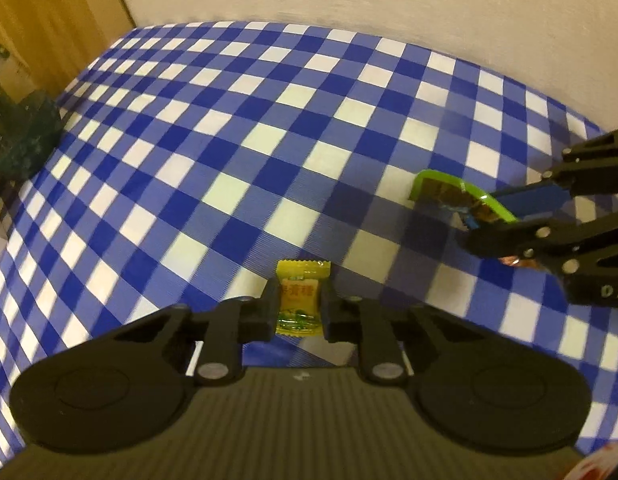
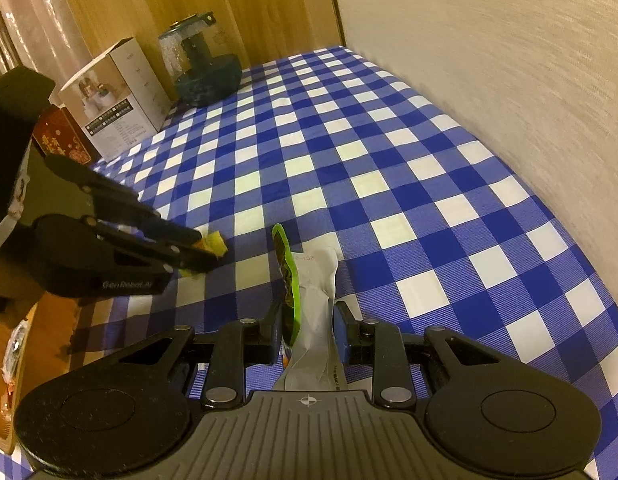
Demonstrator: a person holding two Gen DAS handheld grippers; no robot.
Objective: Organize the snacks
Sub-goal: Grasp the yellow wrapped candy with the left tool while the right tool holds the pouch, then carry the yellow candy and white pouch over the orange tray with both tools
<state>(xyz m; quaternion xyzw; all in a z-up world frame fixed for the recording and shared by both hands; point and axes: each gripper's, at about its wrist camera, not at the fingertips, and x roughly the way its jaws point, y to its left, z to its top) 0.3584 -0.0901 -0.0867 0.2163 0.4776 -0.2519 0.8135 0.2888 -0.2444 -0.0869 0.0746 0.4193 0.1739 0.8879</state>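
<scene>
Warm, dim indoor light gives both views a yellowish cast. Fisheye bending curves the checked tabletop (image 1: pixel 269 128) and darkens the corners. The wall (image 2: pixel 489 60) smears with motion blur, and soft shadows lie under the tongs (image 1: pixel 299 300).

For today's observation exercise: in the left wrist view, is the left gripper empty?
No: the left gripper is shut on a yellow candy, pinched between its two black fingers above the checked tablecloth.

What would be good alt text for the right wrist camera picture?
The right gripper is shut on a green-edged snack packet held upright over a blue and white checked tablecloth. To the left, the left gripper grips a small yellow candy; a white box and a glass jar stand behind.
</scene>
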